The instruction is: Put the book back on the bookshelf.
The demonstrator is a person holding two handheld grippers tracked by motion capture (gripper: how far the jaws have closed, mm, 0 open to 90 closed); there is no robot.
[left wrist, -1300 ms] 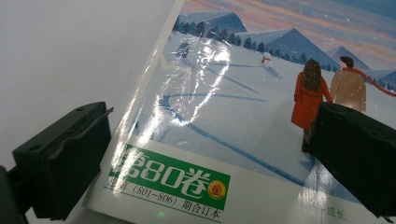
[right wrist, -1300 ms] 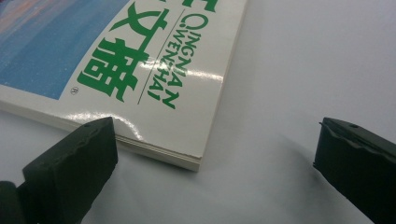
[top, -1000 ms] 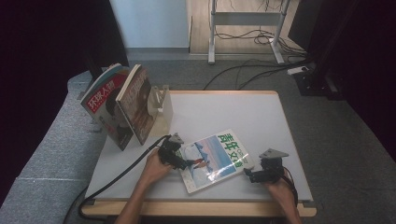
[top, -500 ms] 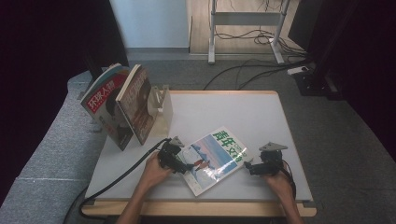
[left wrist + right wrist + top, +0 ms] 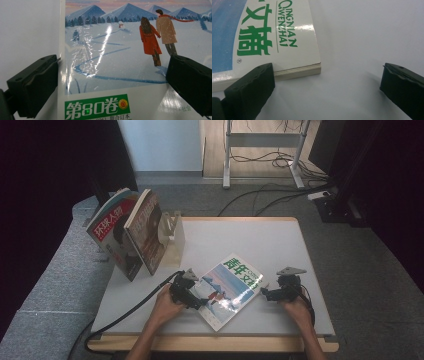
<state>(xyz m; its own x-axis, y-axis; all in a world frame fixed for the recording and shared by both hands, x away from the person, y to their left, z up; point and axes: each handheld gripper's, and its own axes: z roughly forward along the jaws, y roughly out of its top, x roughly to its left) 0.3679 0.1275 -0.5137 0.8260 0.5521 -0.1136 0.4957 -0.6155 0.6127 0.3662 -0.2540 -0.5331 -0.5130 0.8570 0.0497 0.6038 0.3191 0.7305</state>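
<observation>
A magazine [image 5: 228, 286] with a snowy cover and green characters lies flat and askew on the white table [image 5: 250, 235], near the front. My left gripper [image 5: 196, 297] is open at its lower left end. In the left gripper view the cover [image 5: 120, 47] spans the gap of that gripper [image 5: 113, 68]: one jaw is just off the magazine's edge and the other over the cover. My right gripper [image 5: 266, 295] is open at the magazine's right corner. In the right gripper view that corner [image 5: 287, 37] lies beside the left jaw, with bare table across the gap [image 5: 328, 73].
Two magazines [image 5: 127, 232] stand leaning at the table's back left, beside a beige stand [image 5: 172, 237]. A black cable [image 5: 125, 316] trails from the left gripper off the front left edge. A grey cushion [image 5: 55, 270] borders the table's left side.
My right gripper has edged slightly farther up the table beside the magazine's right corner. The magazine and my left gripper have hardly shifted.
</observation>
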